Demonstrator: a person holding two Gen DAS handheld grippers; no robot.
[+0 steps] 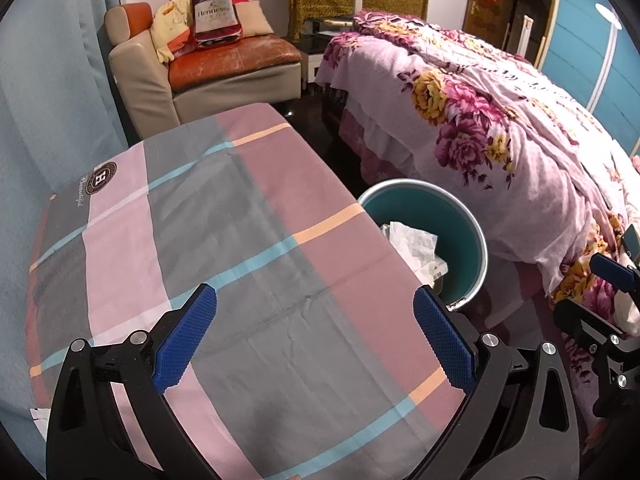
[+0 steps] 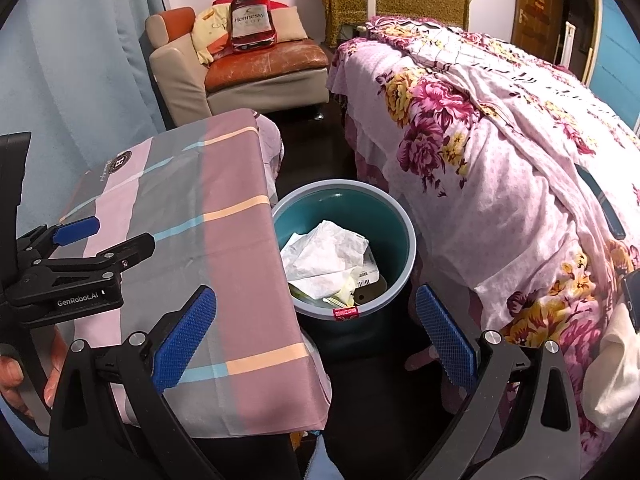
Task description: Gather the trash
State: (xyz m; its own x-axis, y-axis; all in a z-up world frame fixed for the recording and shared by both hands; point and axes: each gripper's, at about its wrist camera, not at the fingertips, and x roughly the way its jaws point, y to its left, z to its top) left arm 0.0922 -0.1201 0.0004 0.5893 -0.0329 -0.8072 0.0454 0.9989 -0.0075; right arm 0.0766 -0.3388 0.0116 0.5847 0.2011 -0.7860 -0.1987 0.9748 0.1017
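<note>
both tongs stood with their jaws wide apart and nothing between them. left gripper (image 1: 316, 336) hung over the checked tablecloth (image 1: 224, 240), its blue pads (image 1: 186, 340) clear of the fabric. in its own camera the right gripper (image 2: 316, 336) hovered with one pad above the cloth's near corner and the other above the dark floor beside the bed (image 2: 500, 160). seen from the left camera, part of the right gripper showed at about 3 o'clock, against the flowered bedspread.

the teal bin (image 2: 400, 220) stood on the floor between the table and the bed, at roughly 12 o'clock from the right gripper and at 2 o'clock from the left one. crumpled white paper (image 2: 328, 248) lay inside it, with a labelled scrap and what may have been yellowish wrappers beneath, though that part was too tangled to tell. a small red tag (image 2: 345, 313) sat on the bin's near rim.

far off at 11 o'clock, a sofa (image 1: 240, 60) with an orange seat carried cushions and a red bottle-shaped pillow (image 1: 216, 16). blue curtain (image 1: 52, 100) filled the left edge at 9 o'clock.
</note>
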